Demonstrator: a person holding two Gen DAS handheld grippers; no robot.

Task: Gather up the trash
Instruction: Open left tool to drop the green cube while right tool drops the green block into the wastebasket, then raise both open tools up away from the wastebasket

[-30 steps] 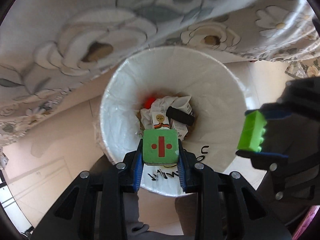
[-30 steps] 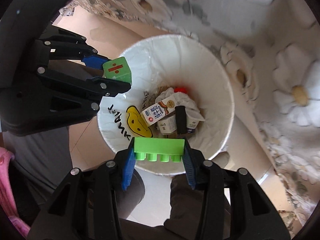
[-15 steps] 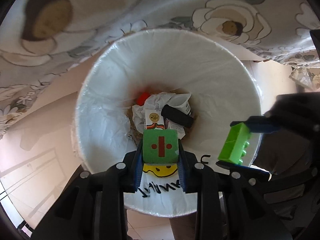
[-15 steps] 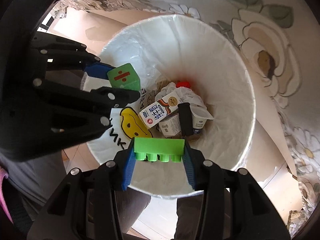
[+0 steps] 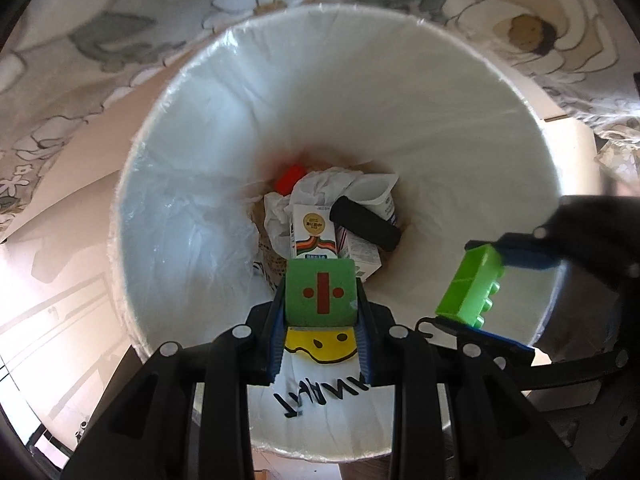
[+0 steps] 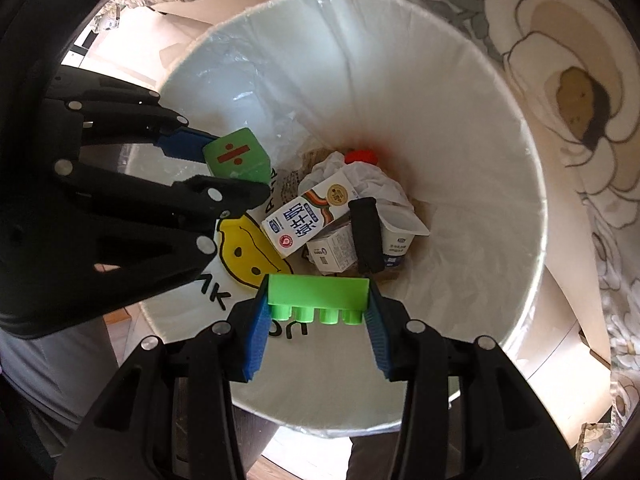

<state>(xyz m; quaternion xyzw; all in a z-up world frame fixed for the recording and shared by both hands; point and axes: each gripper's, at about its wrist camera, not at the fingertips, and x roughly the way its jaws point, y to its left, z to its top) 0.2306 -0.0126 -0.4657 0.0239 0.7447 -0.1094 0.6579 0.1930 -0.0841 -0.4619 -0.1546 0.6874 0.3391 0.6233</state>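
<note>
A white-lined trash bin (image 5: 200, 184) (image 6: 472, 128) fills both views from above. My left gripper (image 5: 320, 300) is shut on a green cube with a red division sign (image 5: 320, 294) (image 6: 236, 156), held over the bin's near rim. My right gripper (image 6: 318, 304) is shut on a bright green studded brick (image 6: 318, 294) (image 5: 472, 294), also over the bin mouth. At the bin's bottom lie a milk carton (image 6: 304, 220) (image 5: 314, 236), a black cylinder (image 5: 366, 228) (image 6: 366, 236), a white cup (image 6: 400, 232), crumpled paper (image 6: 368, 176) and something red (image 5: 290, 176).
A floral cloth (image 5: 120, 20) (image 6: 560, 80) hangs behind and beside the bin. A yellow smiley face with black lettering (image 5: 320, 346) (image 6: 248, 252) marks the liner's near inside wall. Pale floor (image 5: 60, 272) shows to the left of the bin.
Both grippers have sunk toward the bin, which now looms larger in both views. The cube and the brick stay clamped as before.
</note>
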